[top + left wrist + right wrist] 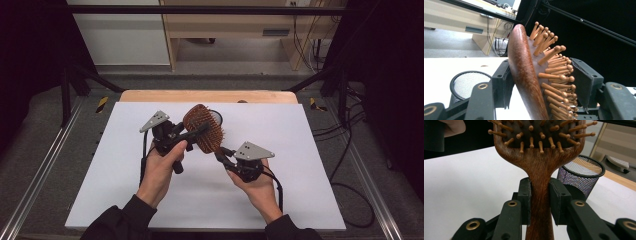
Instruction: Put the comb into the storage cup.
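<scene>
While the wooden hairbrush (203, 128) hangs above the white desk (125, 180), both tongs have hold of it. The right tongs (223, 156) are clamped on its handle, one pad against each side, as the right gripper view shows plainly. The left tongs (192, 132) straddle the brush's oval head: one pad lies against the smooth back, the other sits at the tips of the wooden pins (whether it truly presses on them is hard to tell from this angle). Just behind the brush head stands a black mesh cup (584, 176), upright on the desk. Beyond the brush, past the desk's far edge, is a pale wooden cabinet (225, 25).
</scene>
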Action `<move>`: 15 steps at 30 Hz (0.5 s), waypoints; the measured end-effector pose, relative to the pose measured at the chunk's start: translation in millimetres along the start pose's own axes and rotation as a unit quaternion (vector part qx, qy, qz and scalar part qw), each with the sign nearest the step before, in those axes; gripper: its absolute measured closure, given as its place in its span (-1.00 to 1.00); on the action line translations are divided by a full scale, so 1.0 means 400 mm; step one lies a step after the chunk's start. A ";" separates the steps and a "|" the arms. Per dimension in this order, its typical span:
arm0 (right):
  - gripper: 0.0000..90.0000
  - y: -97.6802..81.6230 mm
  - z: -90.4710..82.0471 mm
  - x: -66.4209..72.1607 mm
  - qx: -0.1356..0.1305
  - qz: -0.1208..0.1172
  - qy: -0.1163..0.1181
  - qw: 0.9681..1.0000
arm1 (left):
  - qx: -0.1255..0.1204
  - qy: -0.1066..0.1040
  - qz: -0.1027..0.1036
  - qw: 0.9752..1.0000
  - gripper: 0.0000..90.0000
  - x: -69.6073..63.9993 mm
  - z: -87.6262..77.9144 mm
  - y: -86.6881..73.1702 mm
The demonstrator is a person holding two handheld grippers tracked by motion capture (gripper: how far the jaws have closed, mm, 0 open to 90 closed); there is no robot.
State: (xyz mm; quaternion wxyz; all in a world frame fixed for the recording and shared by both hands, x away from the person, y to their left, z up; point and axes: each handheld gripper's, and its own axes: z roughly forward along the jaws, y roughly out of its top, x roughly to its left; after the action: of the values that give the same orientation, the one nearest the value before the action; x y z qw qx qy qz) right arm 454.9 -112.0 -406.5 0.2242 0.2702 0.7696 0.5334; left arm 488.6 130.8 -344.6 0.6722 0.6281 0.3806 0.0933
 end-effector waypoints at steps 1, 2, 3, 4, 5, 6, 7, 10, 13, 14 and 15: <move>0.62 -0.001 0.001 0.001 0.001 0.000 0.000 1.000 | 0.000 -0.001 0.000 1.000 -0.07 -0.002 0.000 0.000; 0.62 -0.001 0.002 0.001 0.001 0.000 0.000 1.000 | -0.001 -0.001 0.002 1.000 -0.05 -0.006 -0.001 0.000; 0.62 -0.003 0.004 0.002 0.003 -0.001 0.000 1.000 | -0.001 -0.003 0.003 1.000 0.00 -0.007 0.000 -0.001; 0.62 -0.004 0.005 0.003 0.004 -0.001 0.001 1.000 | -0.002 -0.004 0.003 1.000 0.02 -0.012 0.000 -0.001; 0.62 -0.004 0.005 0.003 0.004 -0.001 0.001 1.000 | -0.002 -0.004 0.003 1.000 0.03 -0.012 0.000 -0.001; 0.62 -0.006 0.007 0.004 0.005 -0.002 0.000 1.000 | 0.000 -0.006 0.005 1.000 0.05 -0.017 -0.001 -0.001; 0.62 -0.006 0.007 0.004 0.005 -0.002 0.000 1.000 | 0.000 -0.006 0.005 1.000 0.06 -0.017 -0.001 -0.001; 0.62 -0.007 0.009 0.005 0.006 -0.001 0.002 1.000 | 0.000 -0.005 0.007 1.000 0.08 -0.022 -0.002 -0.001; 0.61 -0.009 0.010 0.005 0.007 0.001 0.004 1.000 | 0.002 -0.005 0.007 1.000 0.11 -0.026 -0.002 -0.002; 0.61 -0.010 0.011 0.005 0.008 0.002 0.005 1.000 | 0.003 -0.004 0.007 1.000 0.12 -0.027 -0.001 -0.002; 0.61 -0.010 0.011 0.005 0.008 0.002 0.005 1.000 | 0.003 -0.005 0.006 1.000 0.12 -0.028 -0.001 -0.002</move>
State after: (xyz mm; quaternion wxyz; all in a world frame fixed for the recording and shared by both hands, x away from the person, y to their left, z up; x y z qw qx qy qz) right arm 455.6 -108.7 -412.0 0.2168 0.2706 0.7744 0.5292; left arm 480.3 124.2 -341.1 0.6716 0.6330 0.3736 0.0929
